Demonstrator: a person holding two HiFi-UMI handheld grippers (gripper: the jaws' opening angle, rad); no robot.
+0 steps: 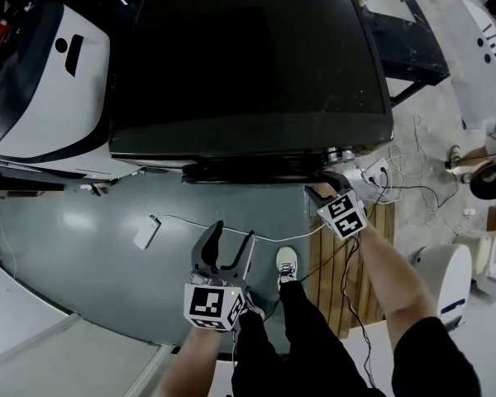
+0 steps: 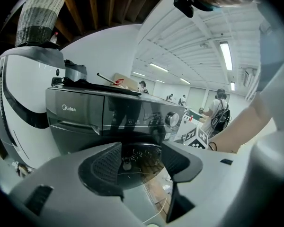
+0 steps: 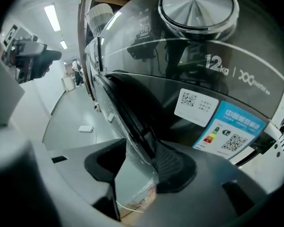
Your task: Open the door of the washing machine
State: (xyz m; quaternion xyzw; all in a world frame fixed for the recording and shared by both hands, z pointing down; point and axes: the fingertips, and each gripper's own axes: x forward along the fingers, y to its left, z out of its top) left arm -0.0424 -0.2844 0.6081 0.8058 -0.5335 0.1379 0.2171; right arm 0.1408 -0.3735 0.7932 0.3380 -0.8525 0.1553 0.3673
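1. The right gripper point(image 3: 141, 161) has its jaws closed on the edge of the door point(image 3: 125, 109), at the washing machine's point(image 1: 248, 64) front right corner.
2. The left gripper point(image 2: 142, 162) hangs over the floor point(image 1: 83, 222), jaws wide apart and empty.
3. The grip looks made, but swinging the door out is likely still to do.

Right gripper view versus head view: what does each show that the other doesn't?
Only the right gripper view: the door edge between the right gripper's jaws, plus the 12 kg print and stickers. Only the head view: the left gripper, jaws apart above the floor, and the washing machine's top. Both: the grey floor with the white block and its cable.
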